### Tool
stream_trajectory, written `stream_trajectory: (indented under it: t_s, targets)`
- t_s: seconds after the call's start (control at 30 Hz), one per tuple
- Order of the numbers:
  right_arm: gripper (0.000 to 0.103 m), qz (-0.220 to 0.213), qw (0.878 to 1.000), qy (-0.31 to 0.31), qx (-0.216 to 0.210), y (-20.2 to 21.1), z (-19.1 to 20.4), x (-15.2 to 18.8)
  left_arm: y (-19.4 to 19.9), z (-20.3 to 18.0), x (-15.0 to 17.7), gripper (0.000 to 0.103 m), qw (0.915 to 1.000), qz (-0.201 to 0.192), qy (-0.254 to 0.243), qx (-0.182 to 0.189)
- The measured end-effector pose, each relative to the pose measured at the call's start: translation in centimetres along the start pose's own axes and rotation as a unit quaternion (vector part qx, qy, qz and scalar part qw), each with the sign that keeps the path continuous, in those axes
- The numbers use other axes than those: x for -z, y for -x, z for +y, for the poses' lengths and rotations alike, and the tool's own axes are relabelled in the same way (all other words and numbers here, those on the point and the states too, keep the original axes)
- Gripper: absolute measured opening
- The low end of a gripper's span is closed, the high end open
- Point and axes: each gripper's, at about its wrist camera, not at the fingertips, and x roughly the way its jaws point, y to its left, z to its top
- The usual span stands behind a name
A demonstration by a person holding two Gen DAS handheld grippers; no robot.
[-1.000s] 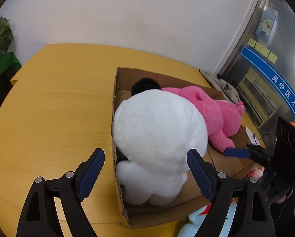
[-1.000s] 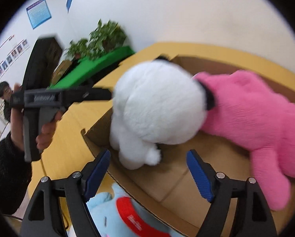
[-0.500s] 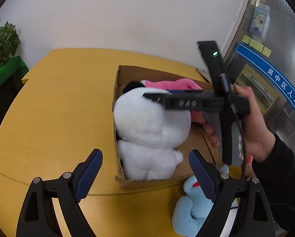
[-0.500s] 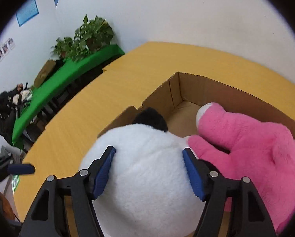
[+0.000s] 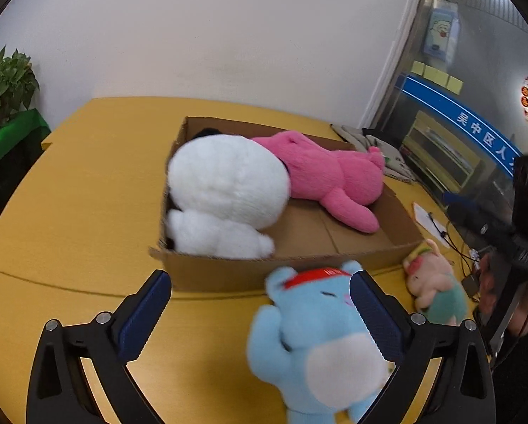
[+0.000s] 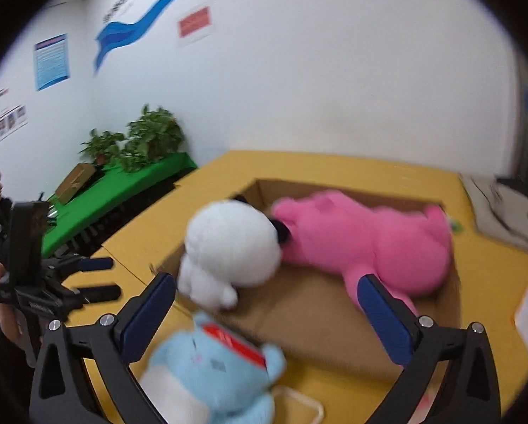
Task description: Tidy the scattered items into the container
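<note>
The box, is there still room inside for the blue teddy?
Yes. Bare floor of the cardboard box lies along its near wall, in front of the pink plush and beside the white plush. The far half is crowded. The blue plush lies outside.

Box on counter; two plush toys inside, round one left, long one right, touching. Bear plush on counter before box; small plush to its right.
</note>
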Motion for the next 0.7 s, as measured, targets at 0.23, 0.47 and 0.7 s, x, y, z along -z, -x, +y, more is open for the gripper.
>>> stream_trajectory:
  t_s: [0.23, 0.47, 0.7]
  targets:
    - [0.103, 0.025, 0.992, -0.104, 0.068, 2.1, -2.4, 8.2, 1.4, -3.2, 3.6, 0.102, 0.9999, 0.005, -0.01, -0.005]
    - [0.103, 0.021, 0.988, -0.109, 0.103, 3.4, -1.7, 9.8, 1.7, -4.3, 4.7, 0.102, 0.9998, 0.008, -0.014, -0.013]
    - [0.103, 0.027, 0.99, -0.09, 0.108, 3.2, -0.1, 9.6, 1.5, -5.2, 5.1, 0.102, 0.9997, 0.011, -0.023, 0.005]
